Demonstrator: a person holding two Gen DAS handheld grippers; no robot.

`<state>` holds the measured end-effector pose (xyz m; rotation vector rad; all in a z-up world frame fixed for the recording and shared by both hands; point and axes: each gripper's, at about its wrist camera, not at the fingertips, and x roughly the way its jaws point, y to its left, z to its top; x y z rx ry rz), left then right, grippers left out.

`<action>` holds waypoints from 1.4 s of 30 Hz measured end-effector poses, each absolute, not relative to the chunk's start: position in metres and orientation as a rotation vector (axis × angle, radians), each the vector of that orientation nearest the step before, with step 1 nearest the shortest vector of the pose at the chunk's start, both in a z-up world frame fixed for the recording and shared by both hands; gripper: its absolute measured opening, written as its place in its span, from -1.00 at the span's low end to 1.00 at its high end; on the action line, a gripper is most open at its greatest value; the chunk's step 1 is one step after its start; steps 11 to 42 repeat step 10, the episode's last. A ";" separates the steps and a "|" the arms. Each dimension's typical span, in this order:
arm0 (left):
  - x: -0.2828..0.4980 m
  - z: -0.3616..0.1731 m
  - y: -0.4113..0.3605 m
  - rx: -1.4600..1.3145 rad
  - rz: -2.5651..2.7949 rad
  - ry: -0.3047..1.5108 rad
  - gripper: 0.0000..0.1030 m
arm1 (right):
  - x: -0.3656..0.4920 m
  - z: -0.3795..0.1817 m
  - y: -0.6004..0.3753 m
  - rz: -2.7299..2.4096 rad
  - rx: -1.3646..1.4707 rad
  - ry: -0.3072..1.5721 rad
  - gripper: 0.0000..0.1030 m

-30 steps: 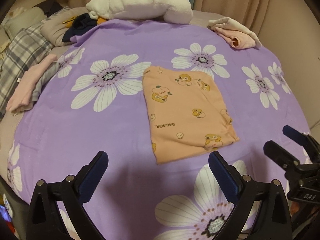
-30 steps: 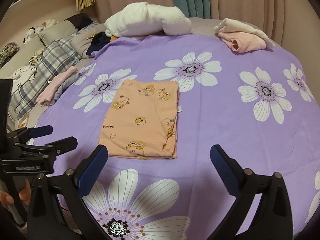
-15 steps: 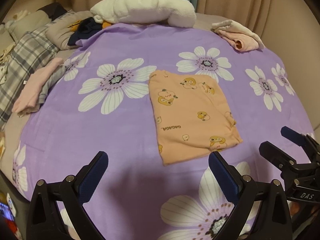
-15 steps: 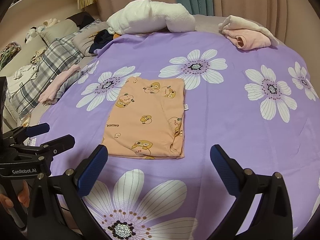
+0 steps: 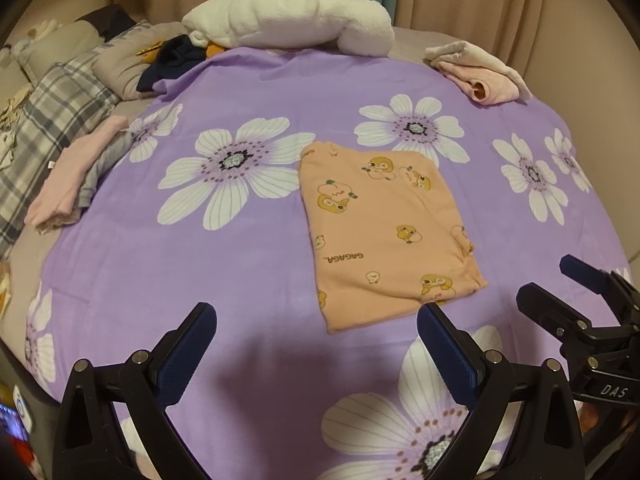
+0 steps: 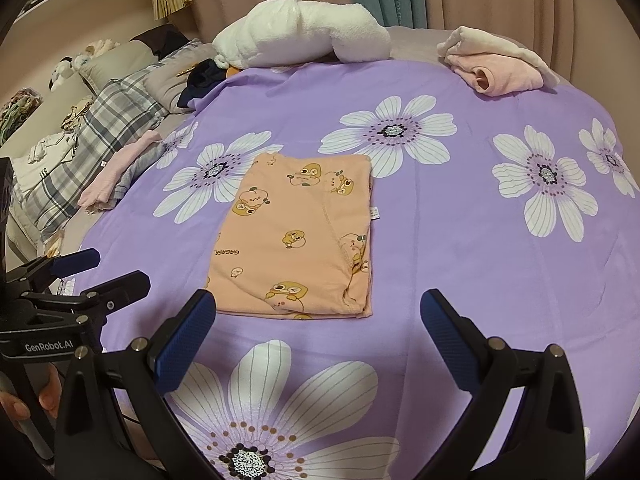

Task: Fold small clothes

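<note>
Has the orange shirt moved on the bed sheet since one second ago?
No. The orange shirt lies at the same white flower on the bed sheet; only the cameras shifted slightly.

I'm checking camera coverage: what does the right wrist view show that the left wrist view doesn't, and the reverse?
Only the right wrist view shows the white care tag at the orange garment's right edge, and the person's hand under the left gripper. Only the left wrist view shows the right gripper from the side. Both share the purple floral sheet, white blanket roll and pink clothes.
</note>
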<state>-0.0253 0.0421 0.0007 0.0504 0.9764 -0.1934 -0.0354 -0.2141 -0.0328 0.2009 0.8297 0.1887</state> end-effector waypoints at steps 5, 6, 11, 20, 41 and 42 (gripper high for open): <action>-0.025 0.001 0.042 0.051 -0.186 0.976 0.93 | -0.035 -0.032 -0.213 0.192 0.203 0.829 0.99; -0.025 0.001 0.043 0.051 -0.185 0.975 0.93 | -0.034 -0.032 -0.213 0.193 0.203 0.830 0.99; -0.025 0.001 0.043 0.049 -0.186 0.979 0.93 | -0.034 -0.032 -0.213 0.194 0.203 0.830 0.99; -0.025 0.001 0.043 0.049 -0.186 0.979 0.93 | -0.034 -0.032 -0.213 0.194 0.203 0.830 0.99; -0.025 0.001 0.043 0.049 -0.186 0.979 0.93 | -0.034 -0.032 -0.213 0.194 0.203 0.830 0.99; -0.025 0.001 0.043 0.049 -0.186 0.979 0.93 | -0.034 -0.032 -0.213 0.194 0.203 0.830 0.99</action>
